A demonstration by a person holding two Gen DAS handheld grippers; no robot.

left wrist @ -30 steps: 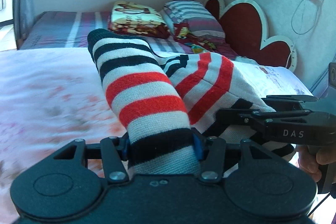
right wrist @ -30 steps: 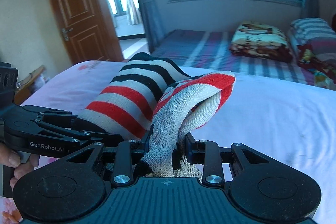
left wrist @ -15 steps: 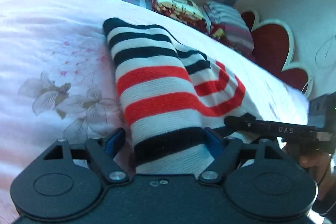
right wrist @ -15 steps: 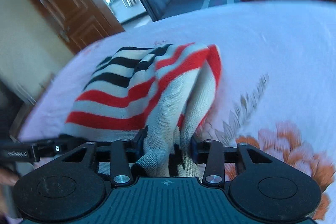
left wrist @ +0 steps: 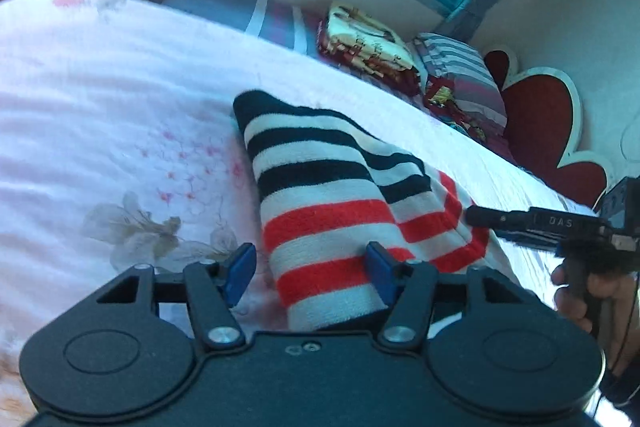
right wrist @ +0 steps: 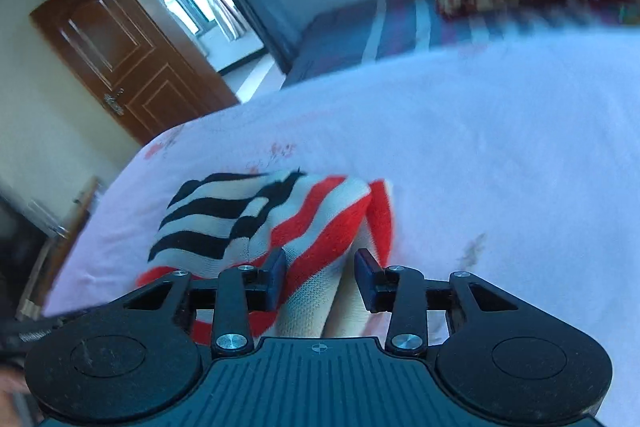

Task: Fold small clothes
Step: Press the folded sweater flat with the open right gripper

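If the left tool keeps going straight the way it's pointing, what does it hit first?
The striped garment. It already lies between the closing fingers of the left tool, folded on the bedsheet, and stretches ahead along that line. Its left finger looks clear of the cloth.

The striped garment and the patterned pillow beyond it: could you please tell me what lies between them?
Only bare pale bedspread lies between the striped garment and the patterned pillow, as the left wrist view shows.
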